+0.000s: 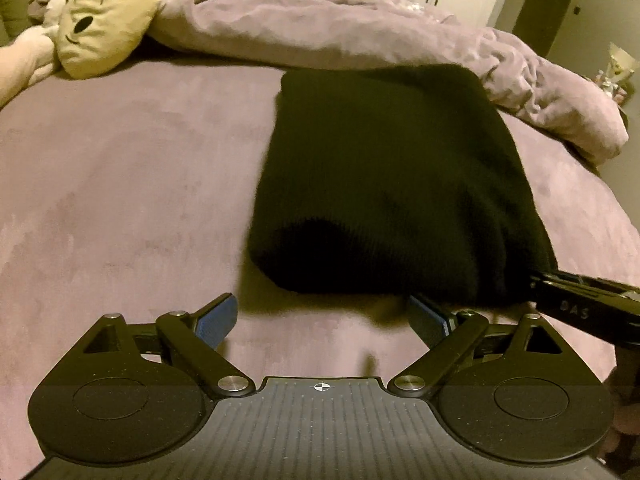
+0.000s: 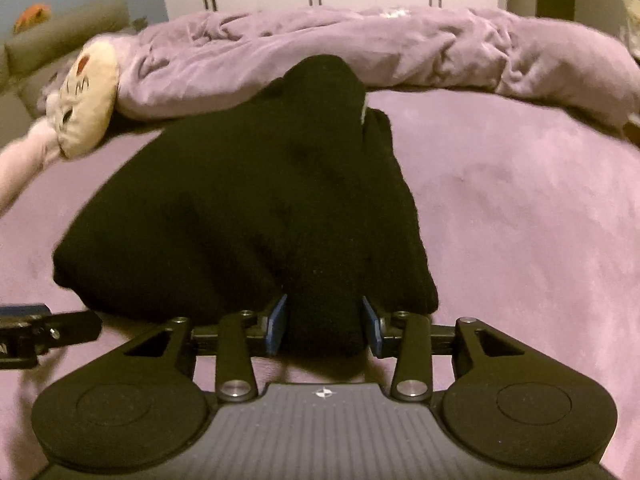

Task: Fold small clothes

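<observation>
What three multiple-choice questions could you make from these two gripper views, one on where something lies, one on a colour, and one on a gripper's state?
1. Where does the plush toy lie?
A. on the black garment
B. at the bed's far left, beside the rumpled blanket
C. between the left gripper's fingers

2. What colour is the folded garment?
A. white
B. black
C. red

3. How does the left gripper stand?
A. wide open, with nothing between its pads
B. clamped on the blanket
C. shut on the toy

Answers: 1 B, the toy rests against the blanket's left end. 2 B, it shows black in both views. 3 A, its blue pads stand far apart over bare sheet.
</observation>
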